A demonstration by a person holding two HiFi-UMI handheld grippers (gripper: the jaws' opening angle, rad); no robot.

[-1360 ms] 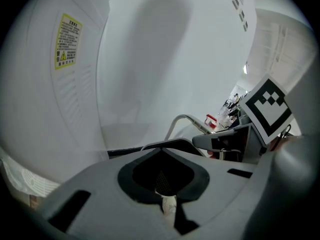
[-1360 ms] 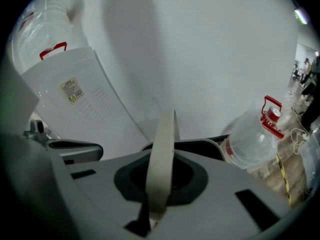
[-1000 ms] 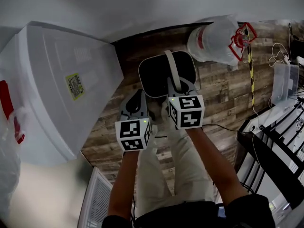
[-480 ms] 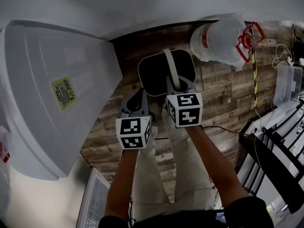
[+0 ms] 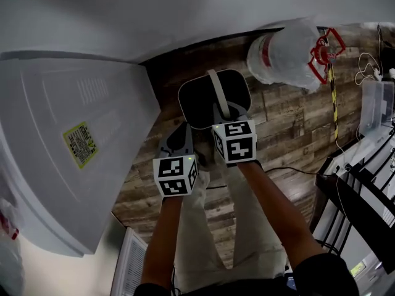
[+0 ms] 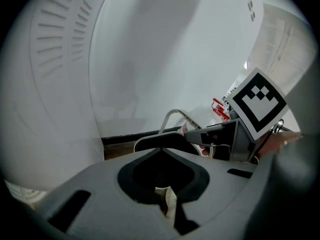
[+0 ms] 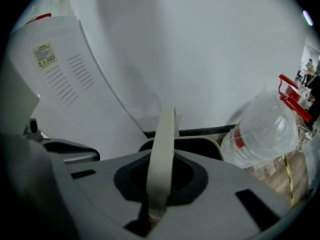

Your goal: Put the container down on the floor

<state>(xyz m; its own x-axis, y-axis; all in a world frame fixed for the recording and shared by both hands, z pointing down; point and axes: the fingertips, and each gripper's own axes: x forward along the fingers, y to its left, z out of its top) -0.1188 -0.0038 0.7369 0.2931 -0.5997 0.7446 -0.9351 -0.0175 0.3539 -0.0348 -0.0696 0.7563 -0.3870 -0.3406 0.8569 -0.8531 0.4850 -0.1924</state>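
The container [image 5: 200, 103] is a black tub with a pale rim and a beige bail handle [image 5: 217, 91], hanging over the wood floor [image 5: 284, 128] close to the wall. My right gripper [image 5: 223, 111] is shut on the handle's top; in the right gripper view the handle [image 7: 162, 149] runs straight into the closed jaws of the right gripper [image 7: 150, 215]. My left gripper [image 5: 182, 132] hangs just left of the tub with its jaws together, holding none of it. In the left gripper view the tub [image 6: 157, 140] lies beyond the left gripper [image 6: 169, 210], where a small pale sliver shows in the slit.
A big white appliance [image 5: 68, 159] fills the left. A large clear water bottle [image 5: 284, 54] with a red carrier [image 5: 321, 51] lies right of the tub. A clear box [image 5: 376, 103], cables and a dark rack [image 5: 361, 190] stand at the right. The person's legs are below the grippers.
Both grippers have sunk toward the floor, and the tub has gone down with the right one. The grip on the handle is unchanged.
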